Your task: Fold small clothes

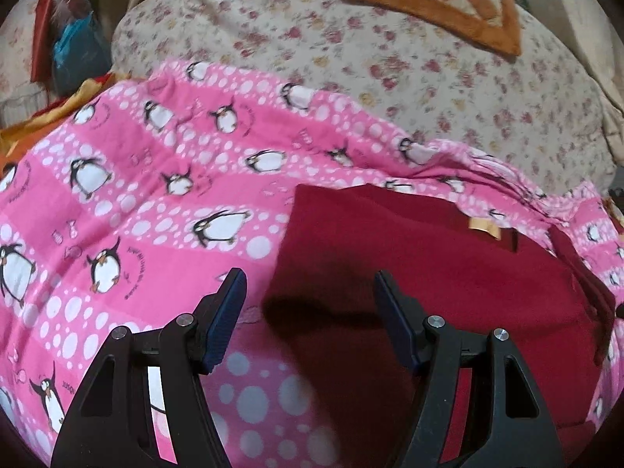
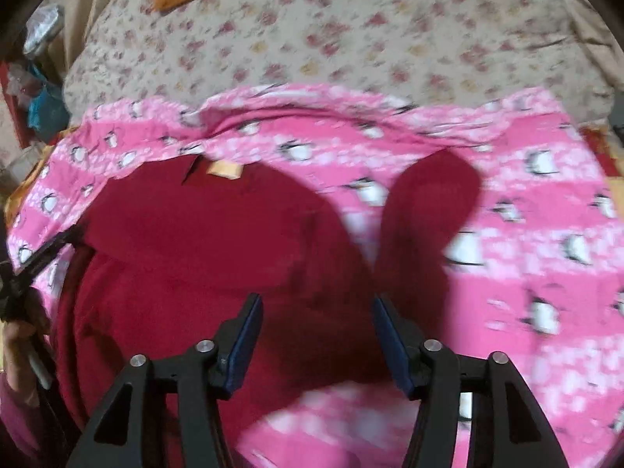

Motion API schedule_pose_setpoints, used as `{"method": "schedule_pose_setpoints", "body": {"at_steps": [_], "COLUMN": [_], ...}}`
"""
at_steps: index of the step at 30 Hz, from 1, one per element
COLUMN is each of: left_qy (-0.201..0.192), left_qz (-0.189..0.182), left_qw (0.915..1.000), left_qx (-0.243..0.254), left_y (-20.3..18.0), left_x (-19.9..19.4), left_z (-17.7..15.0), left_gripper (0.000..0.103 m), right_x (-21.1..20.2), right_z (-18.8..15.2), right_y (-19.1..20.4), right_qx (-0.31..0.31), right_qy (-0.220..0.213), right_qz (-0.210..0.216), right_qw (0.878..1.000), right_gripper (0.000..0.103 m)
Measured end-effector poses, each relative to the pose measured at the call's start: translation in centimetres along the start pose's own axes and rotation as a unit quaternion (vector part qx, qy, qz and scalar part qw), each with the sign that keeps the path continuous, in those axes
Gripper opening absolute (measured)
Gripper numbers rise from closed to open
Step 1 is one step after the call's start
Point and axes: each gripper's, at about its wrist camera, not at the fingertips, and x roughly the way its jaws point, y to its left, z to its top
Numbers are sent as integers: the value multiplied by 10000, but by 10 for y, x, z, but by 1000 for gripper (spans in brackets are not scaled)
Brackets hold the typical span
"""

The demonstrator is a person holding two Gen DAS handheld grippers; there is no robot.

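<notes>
A dark red garment (image 1: 448, 273) with a tan neck label (image 1: 483, 227) lies on a pink penguin-print sheet (image 1: 136, 202). My left gripper (image 1: 310, 284) is open and empty, hovering over the garment's left edge. In the right wrist view the red garment (image 2: 202, 257) lies with one sleeve (image 2: 425, 214) spread out to the right. My right gripper (image 2: 316, 308) is open and empty above the gap between body and sleeve. The left gripper (image 2: 46, 249) shows at the far left edge, held by a hand.
A floral bedspread (image 1: 351, 66) lies beyond the pink sheet (image 2: 546, 253). An orange-bordered checked mat (image 1: 436, 4) sits at the back. Bags and clutter (image 1: 74, 39) stand at the far left. Orange fabric (image 1: 39, 124) lies at the sheet's left edge.
</notes>
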Motion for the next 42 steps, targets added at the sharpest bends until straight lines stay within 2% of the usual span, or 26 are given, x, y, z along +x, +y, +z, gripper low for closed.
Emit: {"method": "schedule_pose_setpoints", "body": {"at_steps": [3, 7, 13, 16, 20, 25, 30, 32, 33, 34, 37, 38, 42], "left_qy": [-36, -32, 151, 215, 279, 336, 358, 343, 330, 311, 244, 215, 110], "left_qz": [-149, -192, -174, -245, -310, -315, -302, -303, -306, -310, -313, -310, -328], "left_qw": [9996, 9983, 9973, 9977, 9981, 9979, 9978, 9979, 9980, 9981, 9986, 9988, 9993], "left_qx": [224, 543, 701, 588, 458, 448, 468, 461, 448, 428, 351, 311, 133], "left_y": [-15, -30, -36, -31, -27, -27, -28, -28, -27, -26, -23, -21, -14], "left_x": [-3, -2, 9, 12, 17, 21, 23, 22, 22, 21, 17, 16, 9], "left_z": [-3, -7, -11, -11, -8, -8, -8, -8, -8, -8, -6, -6, -4], "left_gripper": [68, 68, 68, 68, 68, 68, 68, 68, 68, 68, 68, 68, 68], "right_x": [-4, 6, 40, 70, 117, 155, 167, 162, 157, 149, 115, 98, 49], "right_z": [-3, 2, 43, 70, 101, 113, 112, 111, 111, 112, 113, 114, 109], "right_y": [-21, -41, -33, -37, -51, -70, -76, -77, -78, -81, -78, -71, -37], "right_qx": [118, 469, 455, 541, 719, 1005, 859, 783, 802, 864, 881, 773, 463], "right_qy": [-36, 49, -63, 108, 534, 859, 843, 761, 703, 599, 228, 61, -347], "right_qz": [-216, 37, 109, -78, -121, -104, -217, -249, -176, -9, 467, 654, 1420], "right_qw": [9997, 9989, 9989, 9984, 9959, 9912, 9925, 9937, 9941, 9945, 9948, 9948, 9882], "right_gripper": [69, 69, 69, 69, 69, 69, 49, 29, 23, 11, 8, 4, 3]}}
